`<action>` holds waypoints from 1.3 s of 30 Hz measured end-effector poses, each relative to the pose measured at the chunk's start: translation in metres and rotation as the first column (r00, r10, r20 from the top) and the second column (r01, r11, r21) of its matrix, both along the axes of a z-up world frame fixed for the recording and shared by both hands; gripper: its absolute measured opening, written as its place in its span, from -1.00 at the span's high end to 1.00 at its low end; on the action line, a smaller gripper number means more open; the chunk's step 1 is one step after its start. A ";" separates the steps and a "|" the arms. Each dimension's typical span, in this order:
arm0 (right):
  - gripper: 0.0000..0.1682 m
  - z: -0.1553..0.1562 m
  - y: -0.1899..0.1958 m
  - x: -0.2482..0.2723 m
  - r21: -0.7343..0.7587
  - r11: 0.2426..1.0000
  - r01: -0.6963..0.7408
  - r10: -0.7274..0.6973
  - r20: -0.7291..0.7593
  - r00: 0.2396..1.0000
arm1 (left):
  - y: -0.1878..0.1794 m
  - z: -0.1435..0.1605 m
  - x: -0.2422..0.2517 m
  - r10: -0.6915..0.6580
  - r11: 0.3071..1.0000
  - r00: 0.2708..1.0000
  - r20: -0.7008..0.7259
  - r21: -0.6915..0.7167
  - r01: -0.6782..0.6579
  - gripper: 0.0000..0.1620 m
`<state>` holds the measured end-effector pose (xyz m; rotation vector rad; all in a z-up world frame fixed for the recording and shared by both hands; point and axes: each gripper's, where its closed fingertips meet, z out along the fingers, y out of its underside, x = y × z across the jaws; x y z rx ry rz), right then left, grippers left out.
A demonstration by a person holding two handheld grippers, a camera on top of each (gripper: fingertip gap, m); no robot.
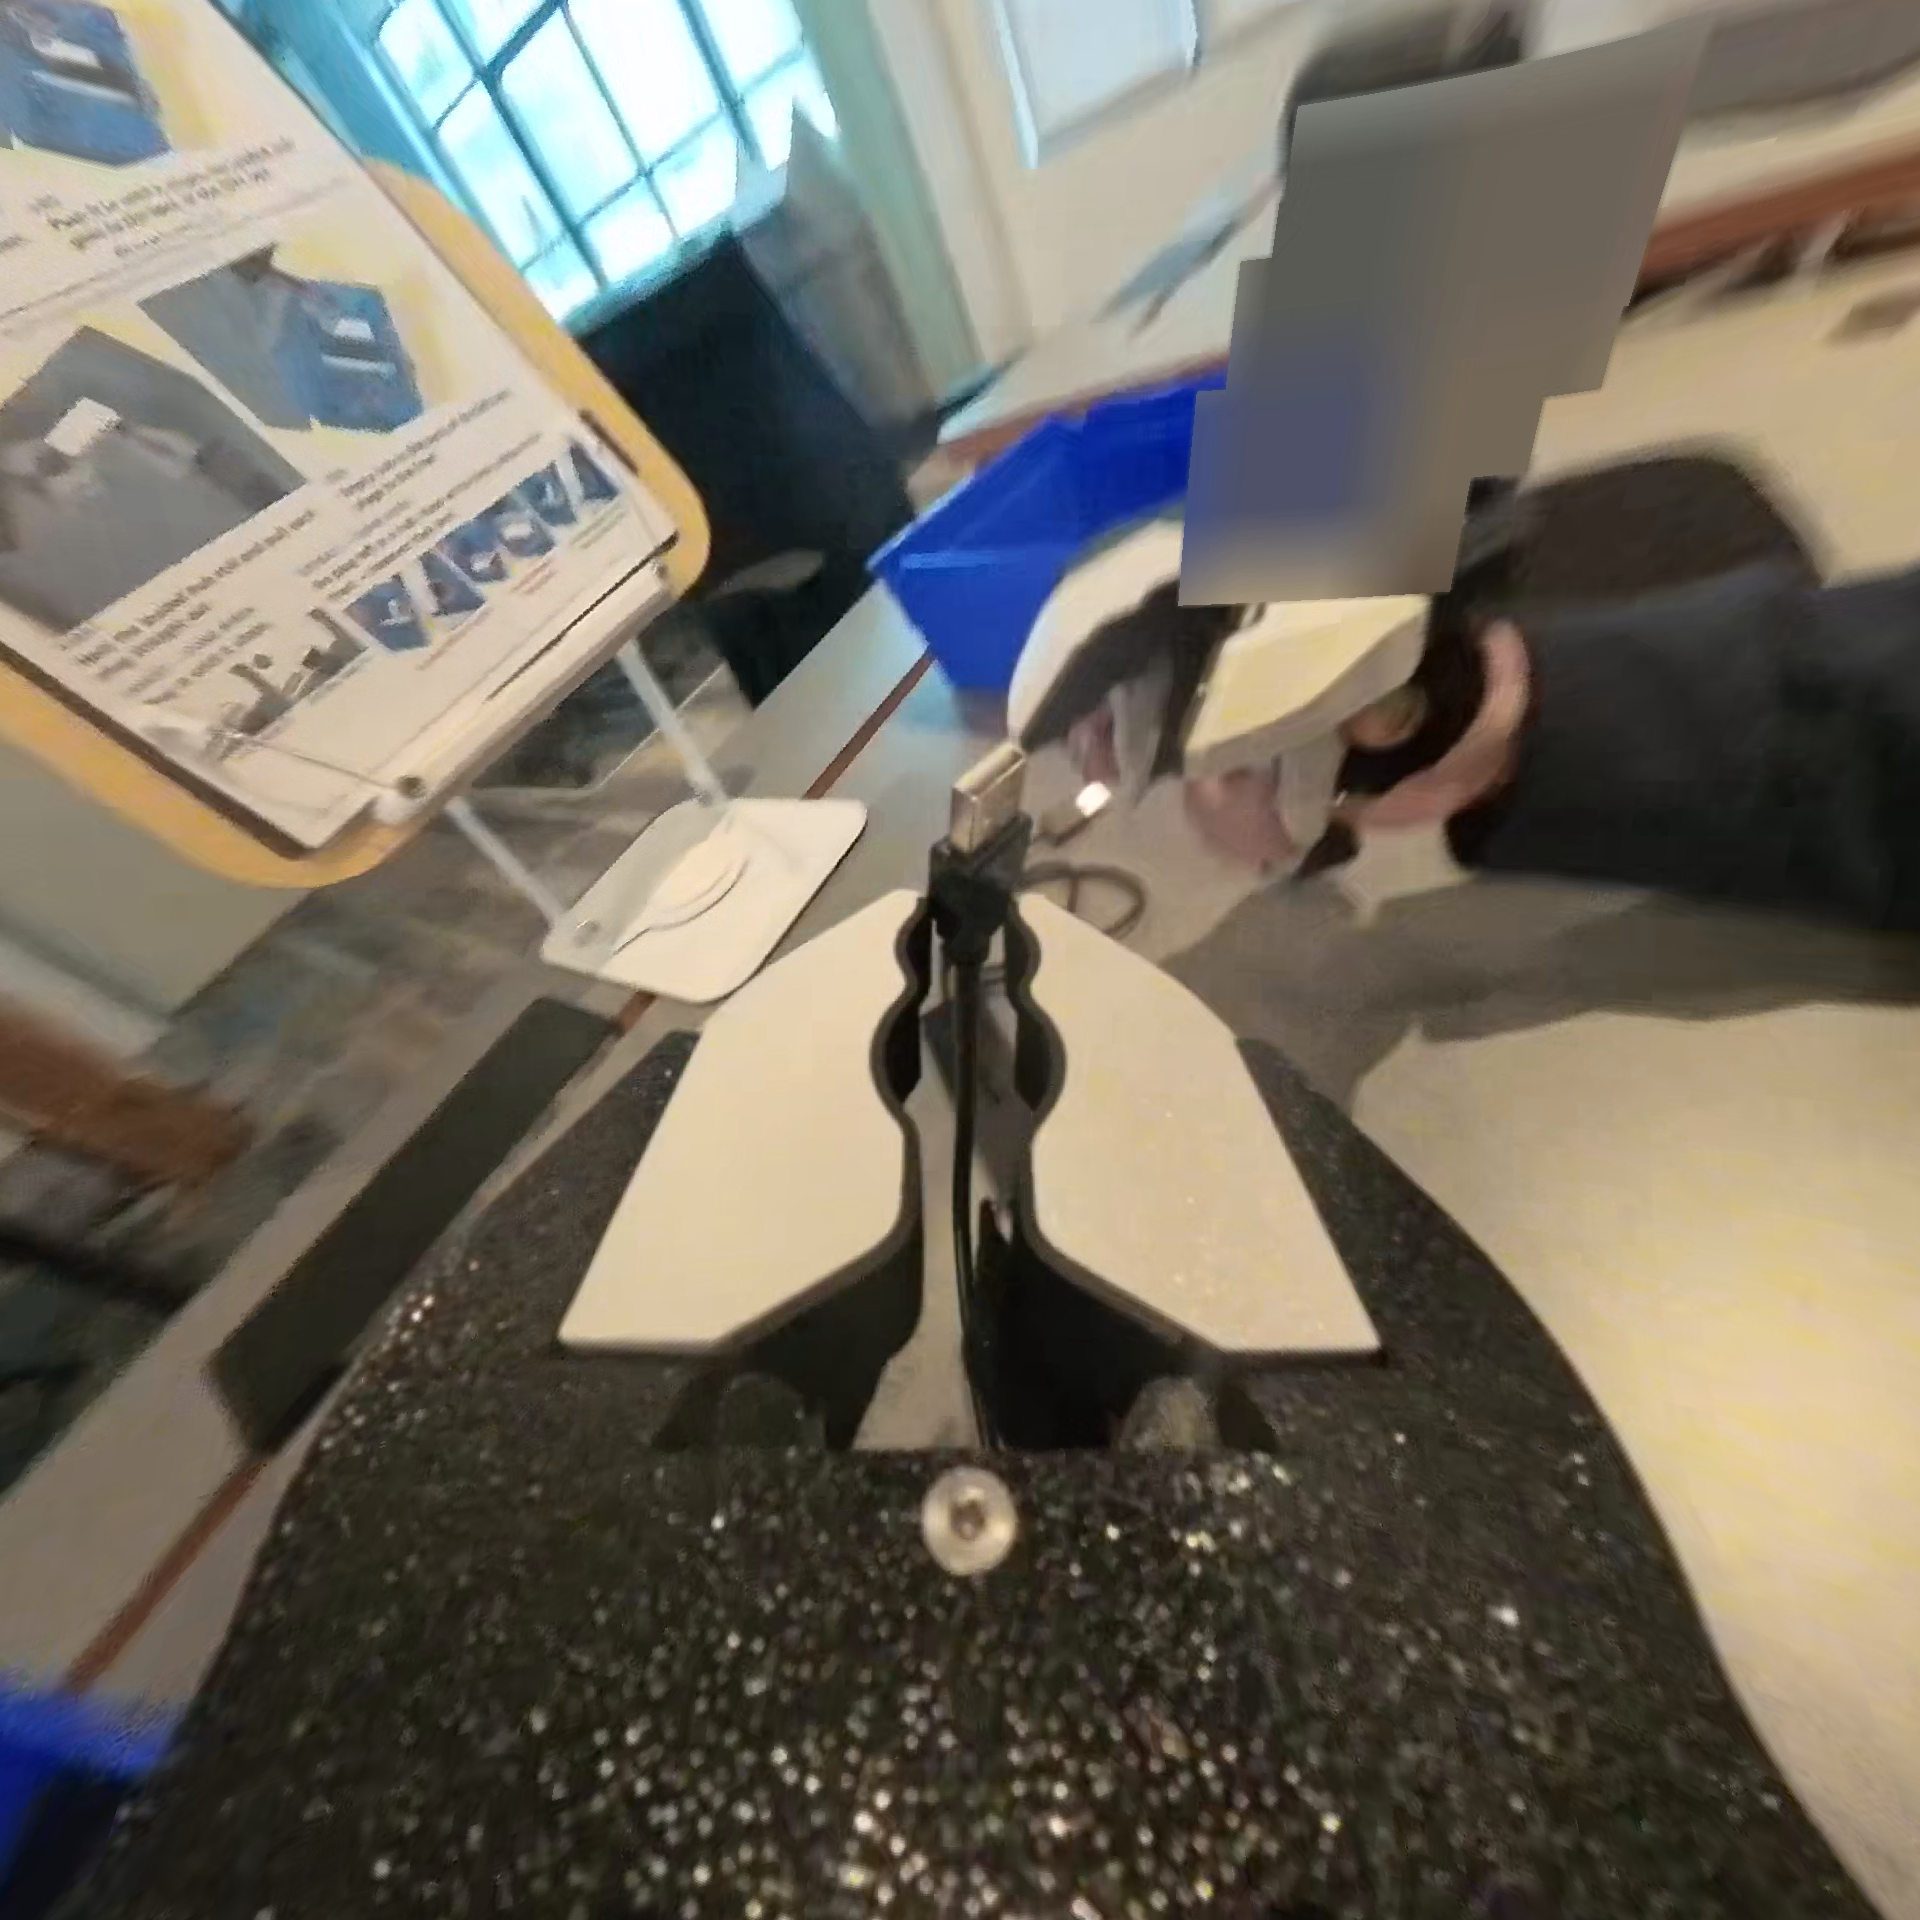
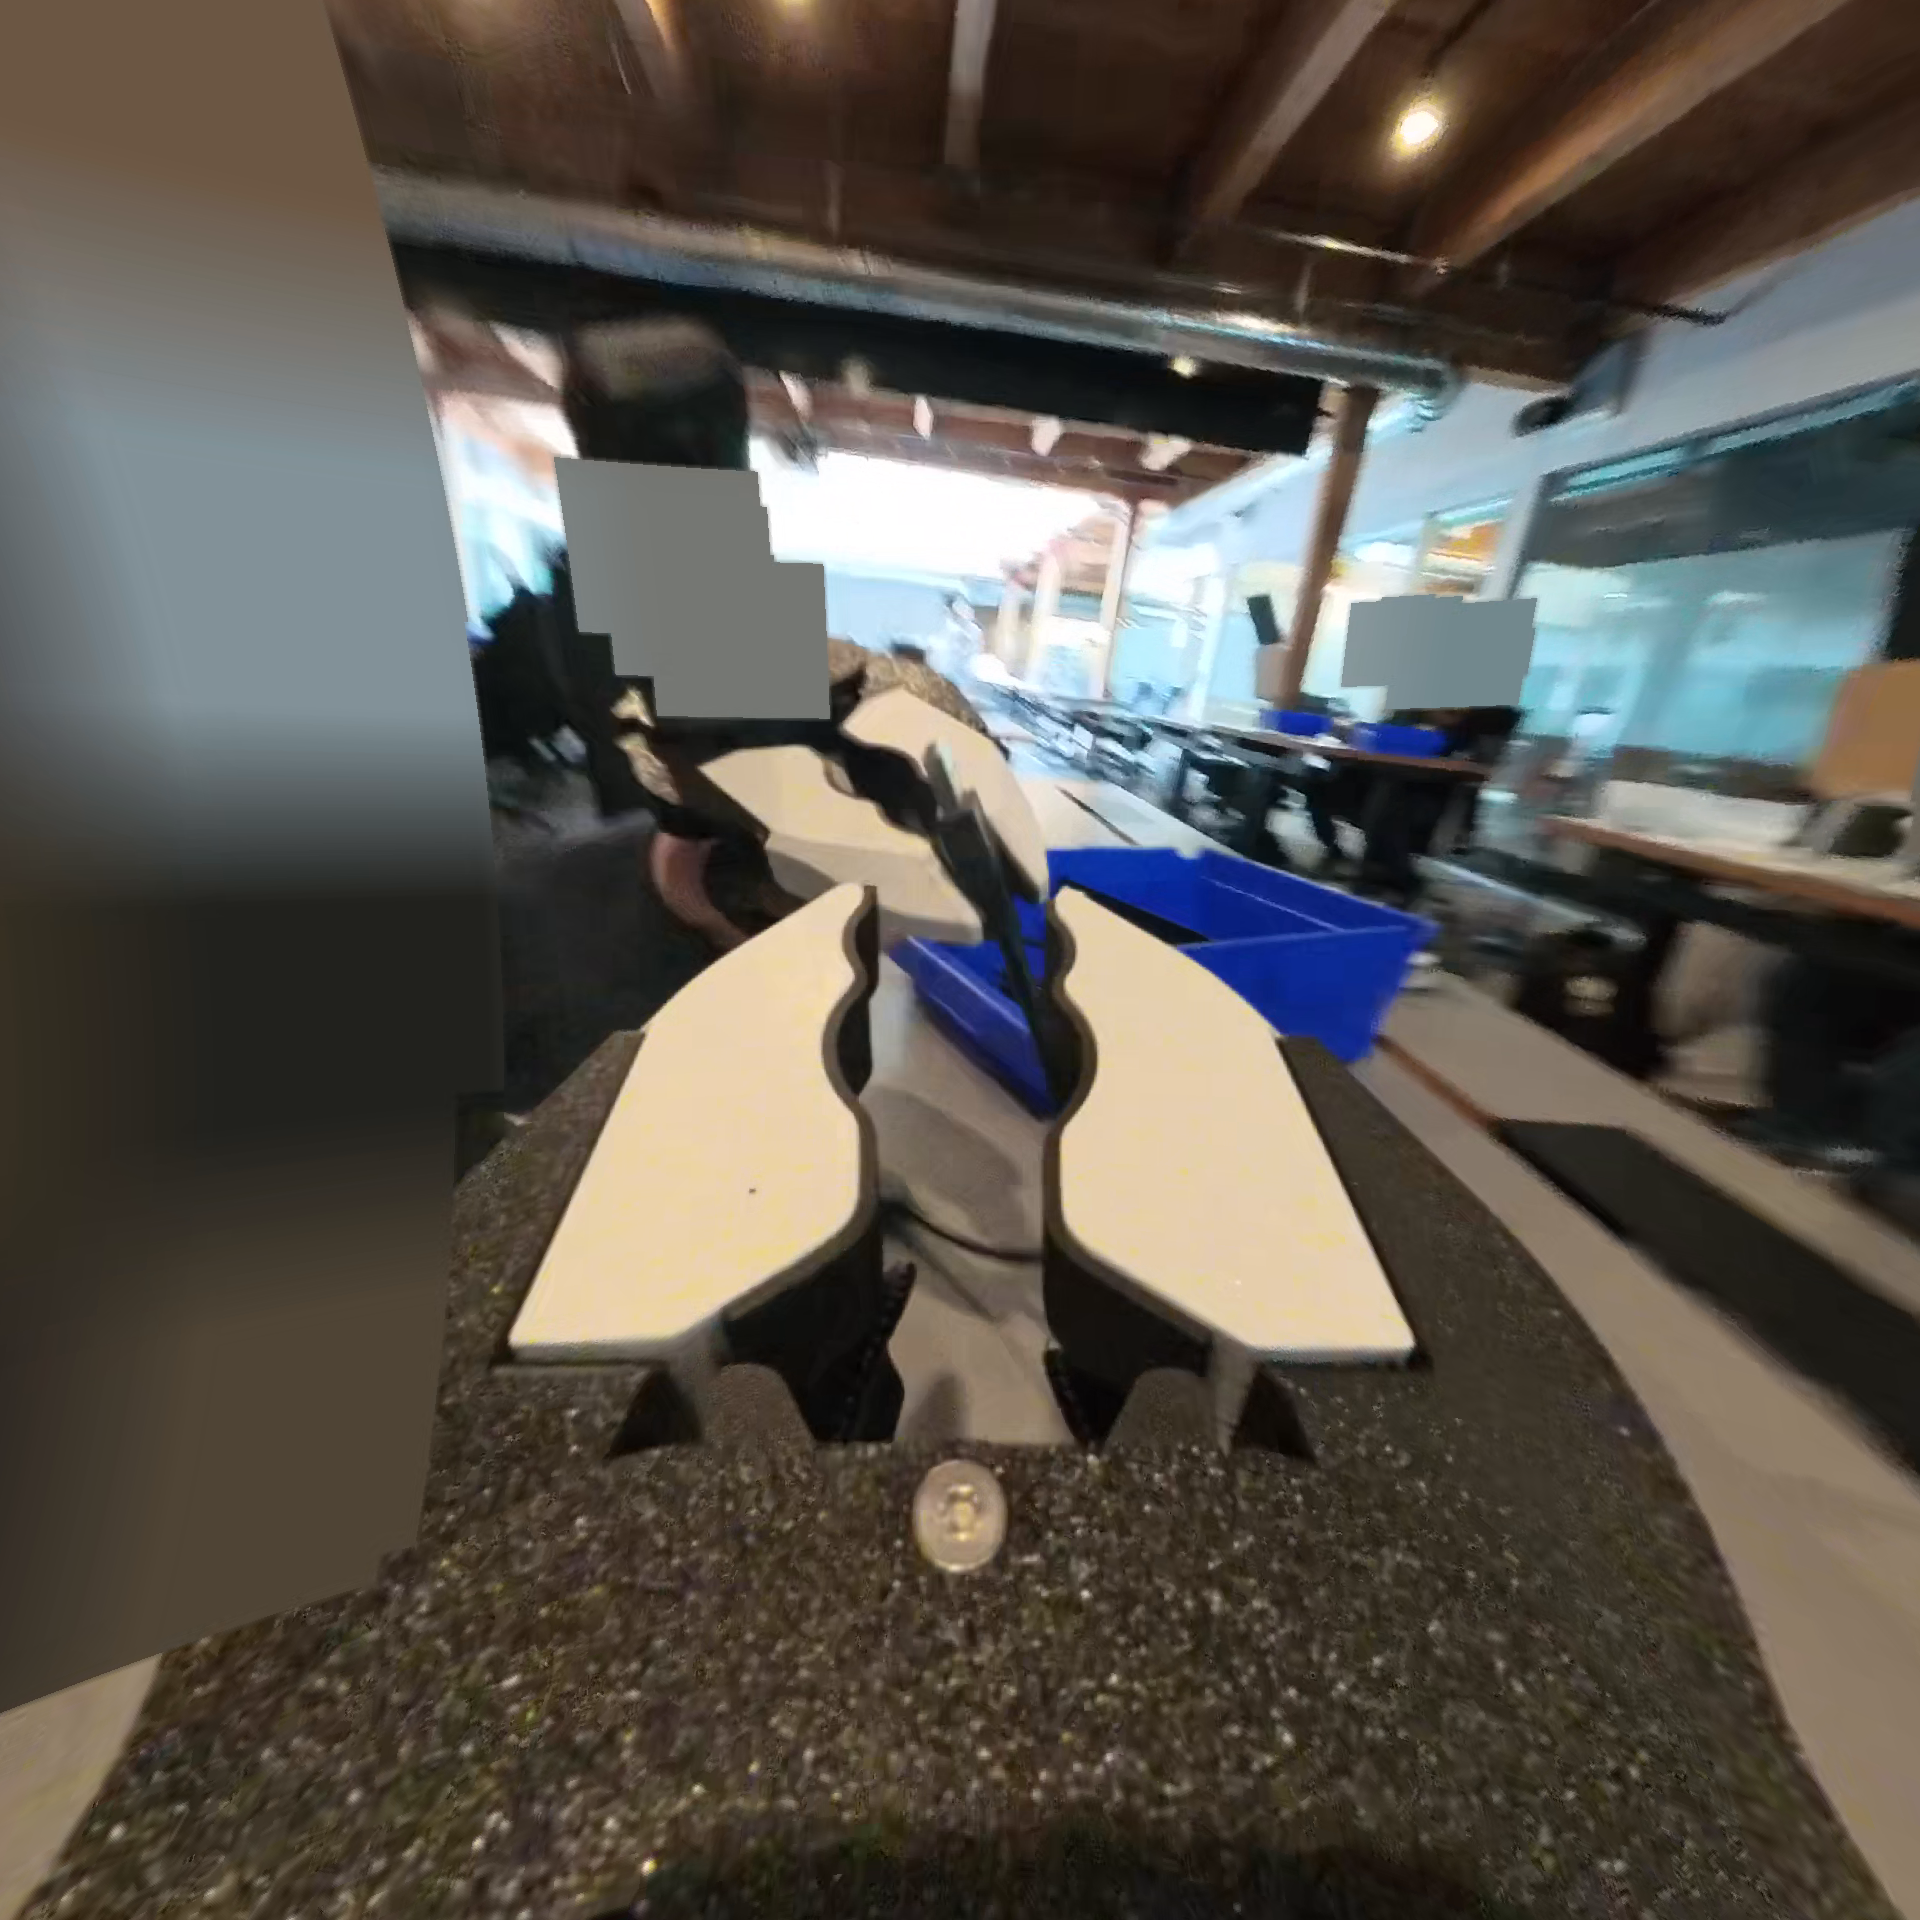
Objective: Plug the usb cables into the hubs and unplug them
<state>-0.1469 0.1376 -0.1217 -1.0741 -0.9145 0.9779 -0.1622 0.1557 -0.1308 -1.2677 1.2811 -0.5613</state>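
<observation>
In the left wrist view my left gripper (image 1: 971,920) is shut on a black usb cable (image 1: 961,1122). Its silver plug (image 1: 985,788) sticks out past the fingertips, raised above the table. The cable runs back between the fingers. My right gripper (image 1: 1122,717) shows farther off, in a hand with a dark sleeve, just beyond the plug. In the right wrist view my right gripper (image 2: 961,920) is open and empty. The left gripper (image 2: 935,774) and its cable (image 2: 1013,966) show through the gap. I cannot make out a hub for certain.
A second silver plug (image 1: 1091,800) with a looped cable lies on the grey table (image 1: 1558,1195). Blue bins (image 1: 1039,520) (image 2: 1247,935) stand beyond. A printed sign (image 1: 312,468) on a white base (image 1: 717,894) stands left. A flat black strip (image 1: 416,1195) (image 2: 1621,1174) lies on the table.
</observation>
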 end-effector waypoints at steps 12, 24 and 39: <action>0.83 -0.009 -0.002 -0.021 0.290 0.926 0.241 -0.323 0.279 0.904 | 0.000 -0.024 0.013 0.103 0.973 0.970 -0.221 0.224 -0.052 0.84; 0.95 -0.004 -0.005 -0.005 0.222 0.959 0.176 -0.221 0.197 0.955 | -0.014 -0.017 0.020 -0.030 1.000 0.998 -0.059 0.003 0.030 0.73; 0.95 0.000 -0.028 -0.002 0.154 0.985 -0.084 0.083 0.013 0.996 | -0.039 -0.016 0.033 -0.288 0.898 0.945 0.155 -0.300 0.323 0.83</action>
